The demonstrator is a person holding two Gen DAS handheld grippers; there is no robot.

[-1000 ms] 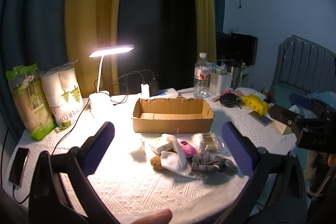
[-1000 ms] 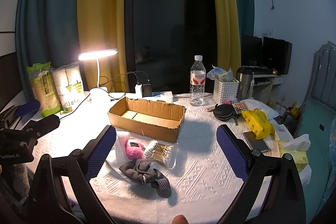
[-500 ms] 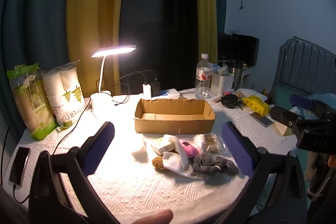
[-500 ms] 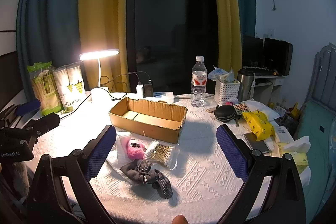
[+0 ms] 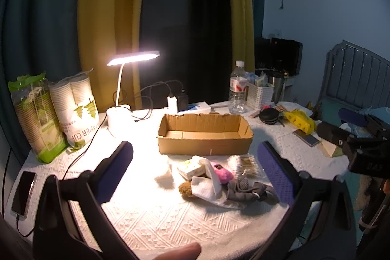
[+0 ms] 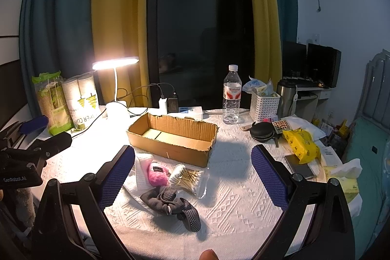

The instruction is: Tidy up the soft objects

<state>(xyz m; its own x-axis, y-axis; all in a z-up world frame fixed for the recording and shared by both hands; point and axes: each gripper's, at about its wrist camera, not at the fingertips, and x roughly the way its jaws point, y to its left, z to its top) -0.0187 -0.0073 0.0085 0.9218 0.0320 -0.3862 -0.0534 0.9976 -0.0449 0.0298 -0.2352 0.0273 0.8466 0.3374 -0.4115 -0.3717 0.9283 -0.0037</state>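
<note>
Partly under a white tissue, a brown plush; both hand-held grippers agape, empty.

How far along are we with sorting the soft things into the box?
Nothing looks done: the cardboard box is empty. Nothing in hand: left gripper and right gripper are open, hovering short of the pile. Left: the pink pouch, grey sock, cotton swab bag and tissues.
</note>
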